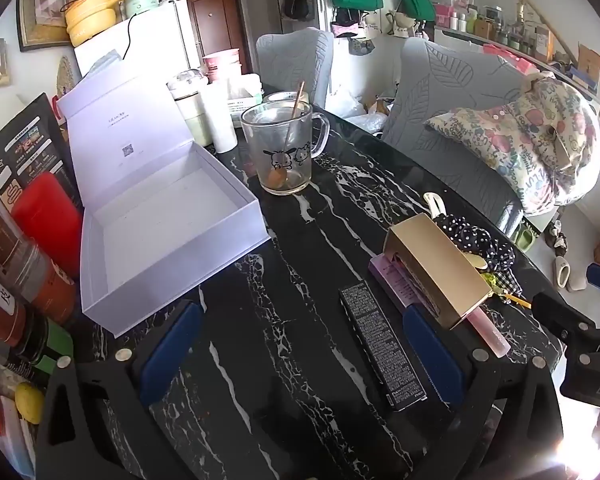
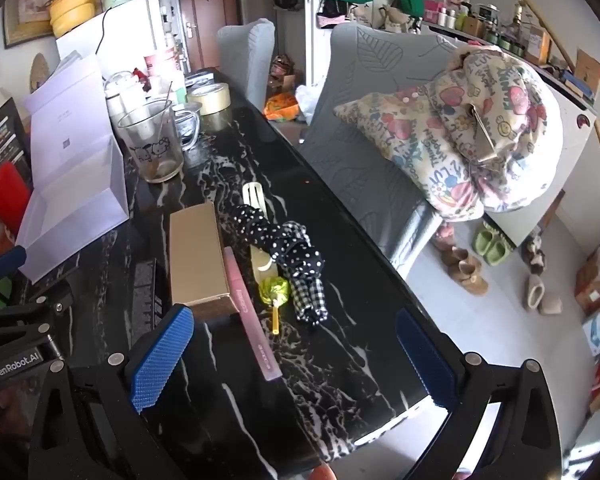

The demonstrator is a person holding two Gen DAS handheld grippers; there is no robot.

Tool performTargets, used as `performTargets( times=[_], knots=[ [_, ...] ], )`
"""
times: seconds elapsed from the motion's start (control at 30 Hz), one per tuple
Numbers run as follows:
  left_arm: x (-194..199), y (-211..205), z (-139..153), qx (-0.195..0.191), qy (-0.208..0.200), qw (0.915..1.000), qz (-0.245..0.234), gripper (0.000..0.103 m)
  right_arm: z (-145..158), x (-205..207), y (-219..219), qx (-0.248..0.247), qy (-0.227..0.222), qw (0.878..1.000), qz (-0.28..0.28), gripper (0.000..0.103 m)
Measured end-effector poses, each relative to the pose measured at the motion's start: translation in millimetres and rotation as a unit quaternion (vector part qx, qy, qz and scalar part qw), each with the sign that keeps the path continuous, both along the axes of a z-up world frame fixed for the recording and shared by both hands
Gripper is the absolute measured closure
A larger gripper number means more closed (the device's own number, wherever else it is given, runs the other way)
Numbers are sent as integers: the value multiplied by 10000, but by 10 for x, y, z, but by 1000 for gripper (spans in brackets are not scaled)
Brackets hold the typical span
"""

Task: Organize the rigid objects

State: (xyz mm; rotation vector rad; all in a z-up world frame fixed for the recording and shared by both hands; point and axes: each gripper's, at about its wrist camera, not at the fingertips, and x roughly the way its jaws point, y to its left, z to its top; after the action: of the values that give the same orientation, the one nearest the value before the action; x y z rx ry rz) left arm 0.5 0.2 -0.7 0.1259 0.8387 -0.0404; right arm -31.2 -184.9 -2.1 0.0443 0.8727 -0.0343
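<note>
Task looks barely begun, judging by the layout. White box (image 1: pixel 168 216) sits open at the left of the black marble table (image 1: pixel 284 280), lid propped up behind it, and nothing shows inside. Everything rigid is still out on the table to its right.

Left gripper (image 1: pixel 300 354) hovers low over the table with its blue pads spread apart, holding nothing; the black carton (image 1: pixel 380 344) lies flat between its fingers, close to the right pad. Right of that, the gold box (image 1: pixel 436 268) rests on a purple carton (image 1: pixel 396 284), with the pink tube (image 2: pixel 252 312) lying alongside. A yellow lollipop (image 2: pixel 275 294), a white hair clip (image 2: pixel 254 196) and two cloth scrunchies (image 2: pixel 288 252) sit further right. Right gripper (image 2: pixel 294 360) is also spread wide and empty, near the table's edge.

Left to do: move the boxes, tube and probably the clip into the white box.

Writing: the lid has a small grey logo and a QR code, too small to read. Black carton has fine white print, unreadable. The glass mug (image 1: pixel 280 148) carries cartoon dog and cat drawings. "GenRobot.AI" is printed on the left gripper's body.
</note>
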Motion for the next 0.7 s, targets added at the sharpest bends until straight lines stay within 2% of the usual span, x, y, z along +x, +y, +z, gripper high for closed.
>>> performTargets(
  times=[0.37,0.7],
  knots=[
    [4,99,8,-172,70,9998,53,0,0,7,2,-16,89,9999,69,0],
    [-7,119,33,-146,6,9999,82,0,30,24,60,-33,12,9999,121,0]
  ],
)
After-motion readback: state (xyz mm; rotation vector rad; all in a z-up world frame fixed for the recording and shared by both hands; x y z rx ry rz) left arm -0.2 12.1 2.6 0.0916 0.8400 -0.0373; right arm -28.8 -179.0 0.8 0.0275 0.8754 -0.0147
